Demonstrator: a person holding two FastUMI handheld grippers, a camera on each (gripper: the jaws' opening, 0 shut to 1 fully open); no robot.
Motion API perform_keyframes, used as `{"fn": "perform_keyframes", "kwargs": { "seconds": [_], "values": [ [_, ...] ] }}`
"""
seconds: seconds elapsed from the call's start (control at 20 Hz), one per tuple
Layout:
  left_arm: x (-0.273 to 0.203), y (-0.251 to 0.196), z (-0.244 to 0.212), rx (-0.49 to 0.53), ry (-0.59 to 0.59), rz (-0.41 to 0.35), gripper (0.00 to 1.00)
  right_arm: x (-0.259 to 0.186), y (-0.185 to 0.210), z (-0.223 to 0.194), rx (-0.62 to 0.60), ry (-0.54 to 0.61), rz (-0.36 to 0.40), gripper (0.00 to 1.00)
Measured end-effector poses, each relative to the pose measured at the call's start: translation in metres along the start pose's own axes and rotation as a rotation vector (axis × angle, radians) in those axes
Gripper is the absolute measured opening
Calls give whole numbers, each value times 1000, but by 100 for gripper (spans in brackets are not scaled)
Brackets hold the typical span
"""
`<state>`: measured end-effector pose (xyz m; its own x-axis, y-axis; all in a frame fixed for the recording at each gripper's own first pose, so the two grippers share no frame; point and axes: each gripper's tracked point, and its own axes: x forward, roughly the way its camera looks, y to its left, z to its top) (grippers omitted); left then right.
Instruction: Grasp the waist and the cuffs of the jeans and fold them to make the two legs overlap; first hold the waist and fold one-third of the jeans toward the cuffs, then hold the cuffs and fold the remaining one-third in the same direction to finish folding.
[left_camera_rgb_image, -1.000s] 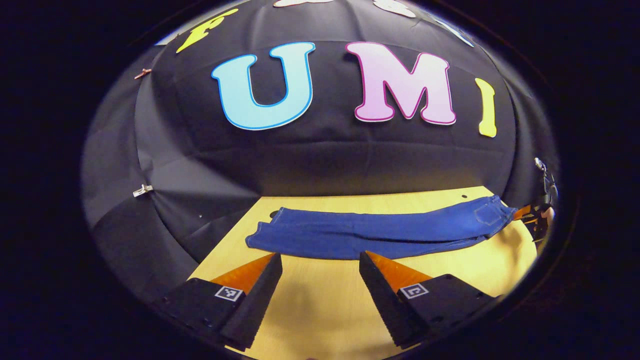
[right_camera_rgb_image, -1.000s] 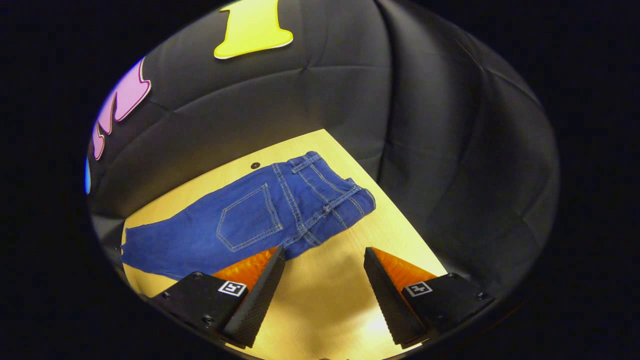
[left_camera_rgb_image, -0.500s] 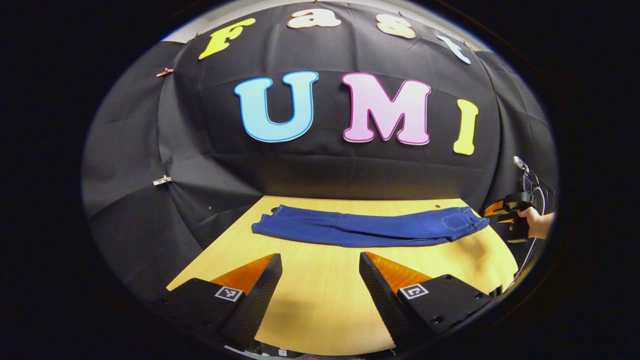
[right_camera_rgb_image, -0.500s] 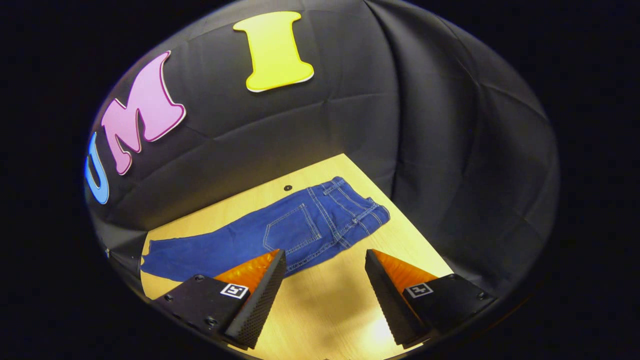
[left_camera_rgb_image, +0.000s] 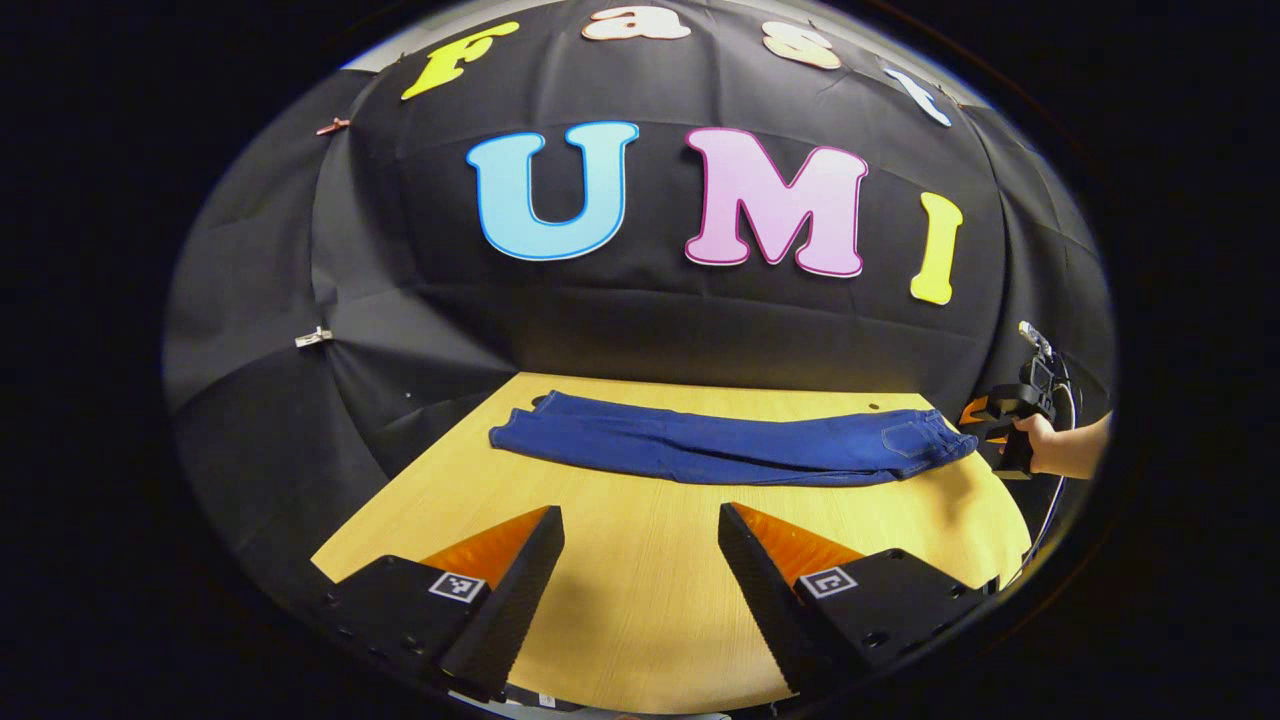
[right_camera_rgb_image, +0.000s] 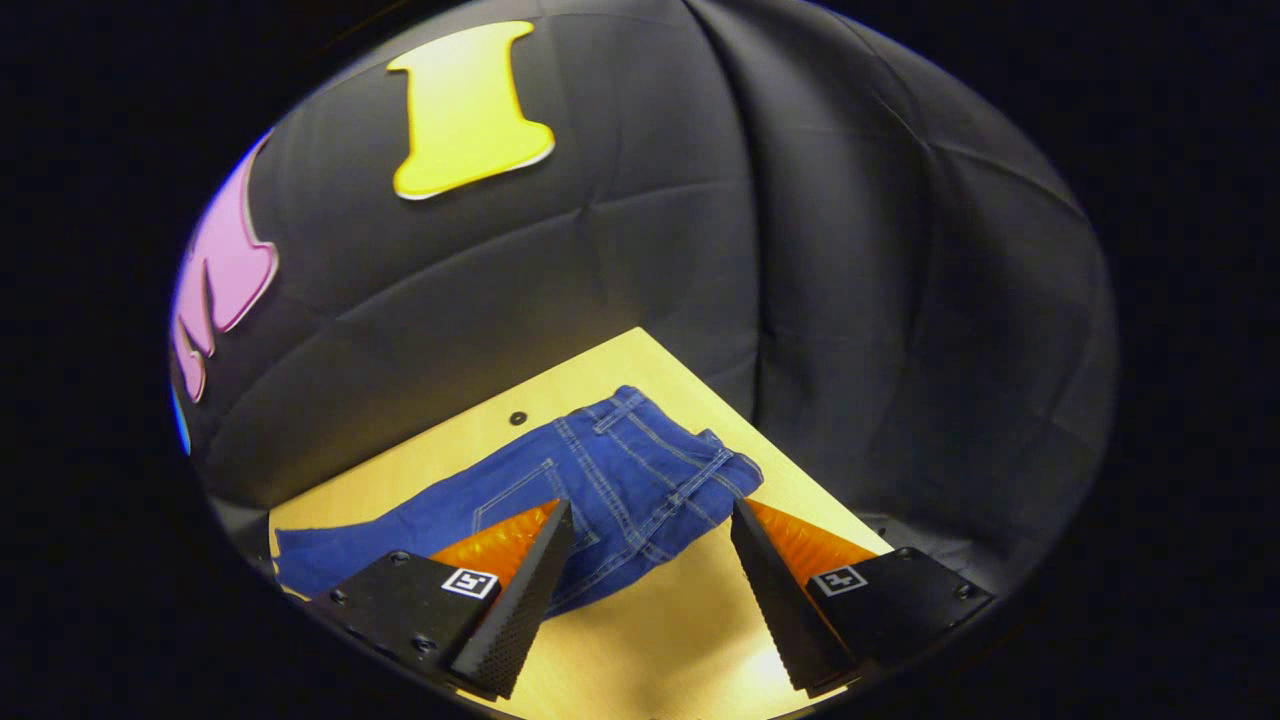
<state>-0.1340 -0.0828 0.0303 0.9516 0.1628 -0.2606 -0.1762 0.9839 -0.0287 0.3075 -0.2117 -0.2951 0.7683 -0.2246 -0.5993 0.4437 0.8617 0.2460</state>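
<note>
Blue jeans (left_camera_rgb_image: 730, 448) lie flat and stretched out along the far side of the pale wooden tabletop (left_camera_rgb_image: 640, 590), cuffs (left_camera_rgb_image: 515, 432) toward one end and waist (right_camera_rgb_image: 690, 455) at the other, legs overlapping. The left gripper (left_camera_rgb_image: 640, 545) hovers over bare tabletop, well short of the jeans, its jaws spread wide and holding nothing. The right gripper (right_camera_rgb_image: 650, 540), held by a hand (left_camera_rgb_image: 1040, 445) at the waist end, is likewise released, its two fingers apart just before the waist.
</note>
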Motion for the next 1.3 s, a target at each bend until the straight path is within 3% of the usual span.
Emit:
{"fn": "perform_keyframes", "kwargs": {
  "seconds": [0.3, 0.45, 0.5, 0.55, 0.75, 1.05, 1.1, 1.15, 1.2, 1.3],
  "values": [
    [43, -26, 5, 107, 37, -66, 98, 43, -30, -21, 103, 71, -106, 98],
    [55, -41, 4, 113, 54, -94, 98, 61, -32, -25, 112, 64, -117, 98],
    [59, -45, 3, 117, 58, -102, 98, 67, -29, -27, 136, 70, -109, 89],
    [61, -48, 1, 122, 64, -105, 98, 70, -27, -31, 155, 81, -102, 98],
    [70, -50, -13, 127, 101, -103, 98, 78, -33, -20, 161, 0, -111, 96],
    [86, -58, -35, 86, 172, -110, 98, 88, -20, -19, 110, -47, -19, 13],
    [90, -59, -39, 83, 183, -114, 98, 90, -19, -20, 82, -55, -1, 10],
    [93, -60, -41, 80, 194, -116, 98, 90, -18, -18, 66, -64, 10, 15],
    [96, -60, -44, 75, 201, -115, 98, 87, -16, -14, 60, -76, 26, 10],
    [101, -61, -49, 53, 211, -113, 98, 76, -10, 1, 61, -107, 57, 10]
  ]
}}
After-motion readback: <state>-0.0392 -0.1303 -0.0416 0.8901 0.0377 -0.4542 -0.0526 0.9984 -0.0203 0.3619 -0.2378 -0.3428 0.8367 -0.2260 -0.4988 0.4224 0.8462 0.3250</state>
